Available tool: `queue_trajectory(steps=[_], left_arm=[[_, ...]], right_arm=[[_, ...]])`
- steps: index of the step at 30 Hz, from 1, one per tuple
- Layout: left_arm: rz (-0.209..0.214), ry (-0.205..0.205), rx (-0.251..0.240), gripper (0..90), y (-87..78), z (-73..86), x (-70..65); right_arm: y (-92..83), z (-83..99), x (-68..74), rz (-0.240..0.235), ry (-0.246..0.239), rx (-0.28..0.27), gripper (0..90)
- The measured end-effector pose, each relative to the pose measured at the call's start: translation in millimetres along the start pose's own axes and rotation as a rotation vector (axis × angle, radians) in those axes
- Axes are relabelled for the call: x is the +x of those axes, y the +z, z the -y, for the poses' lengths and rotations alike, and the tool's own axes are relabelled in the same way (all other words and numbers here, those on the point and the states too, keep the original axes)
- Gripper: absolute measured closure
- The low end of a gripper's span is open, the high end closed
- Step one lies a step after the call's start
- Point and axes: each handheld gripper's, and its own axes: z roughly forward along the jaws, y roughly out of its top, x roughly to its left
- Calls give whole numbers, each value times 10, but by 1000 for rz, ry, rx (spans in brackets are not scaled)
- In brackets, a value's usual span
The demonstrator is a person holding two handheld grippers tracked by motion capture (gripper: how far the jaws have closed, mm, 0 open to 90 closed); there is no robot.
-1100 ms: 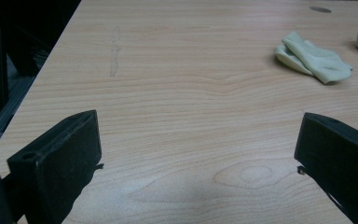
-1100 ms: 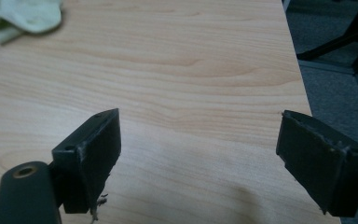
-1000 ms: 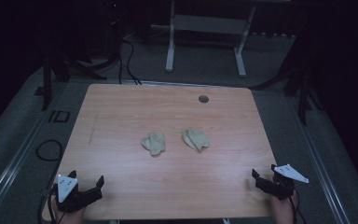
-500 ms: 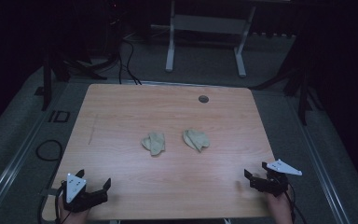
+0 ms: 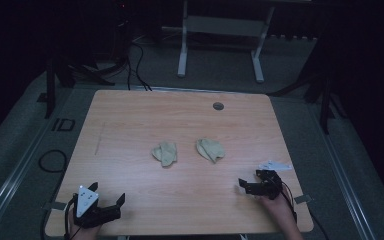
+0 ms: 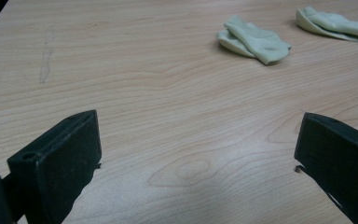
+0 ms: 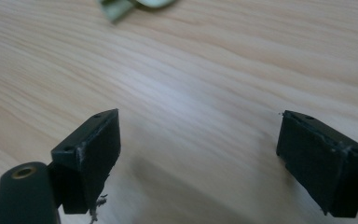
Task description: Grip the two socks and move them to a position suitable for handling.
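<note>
Two small pale green cloths sit bunched up near the middle of the wooden table (image 5: 130,125), side by side but not touching: the left cloth (image 5: 165,153) and the right cloth (image 5: 210,149). Loads of bare wood all around them, so there's open room on every side. A small round grommet (image 5: 218,106) sits near the far edge.

The left gripper (image 5: 109,206) is down at the near left corner, right by the near edge, jaws spread wide with nothing between them. The right gripper (image 5: 248,185) is near the right edge, a bit further in from the near edge, also wide open and empty, pointing left across the table.

The left gripper view has both cloths in it, well ahead of the jaws, plus a faint pencil-ish streak (image 6: 45,56) on the wood that's barely visible from up high. The right gripper view is blurry and just catches the edge of one cloth at the top; can't tell which.
</note>
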Motion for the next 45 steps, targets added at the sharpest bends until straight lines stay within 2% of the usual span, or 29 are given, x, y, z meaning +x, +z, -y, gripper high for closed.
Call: queue_trajectory(steps=[2, 5, 8, 13, 17, 21, 25, 29, 36, 38, 40, 45], left_arm=[[5, -4, 2, 6, 1, -1, -2], [8, -4, 0, 6, -3, -11, -5], [9, -8, -8, 6, -7, -17, -9], [15, -4, 0, 6, 7, -15, -19], [19, -2, -1, 6, 10, -19, -24], [22, -1, 0, 6, 8, -13, -33], [25, 3, -2, 6, -1, -16, -30], [26, -1, -1, 6, -14, -9, -23], [33, -2, 5, 6, -12, -2, -23], [33, -2, 6, 6, -12, -2, -23], [32, -4, 4, 6, -15, -2, -20], [30, -5, 6, 6, -15, -3, -21]], right_arm=[[77, -72, 55, -27, -13, 2, 136], [175, -170, 148, -37, -41, 3, 136], [237, -238, 207, -49, -46, 2, 141], [385, -471, 359, -79, -70, -17, 202], [474, -668, 456, -75, -109, -21, 235], [535, -854, 510, -60, -144, -42, 342], [656, -1014, 536, -54, -138, -30, 430], [830, -1152, 563, -56, -121, -19, 404], [1145, -1221, 645, 5, -148, 46, 350], [1212, -1187, 679, 30, -188, 64, 350], [1218, -1163, 712, 57, -229, 56, 377], [1191, -1145, 704, 69, -238, 47, 533]])
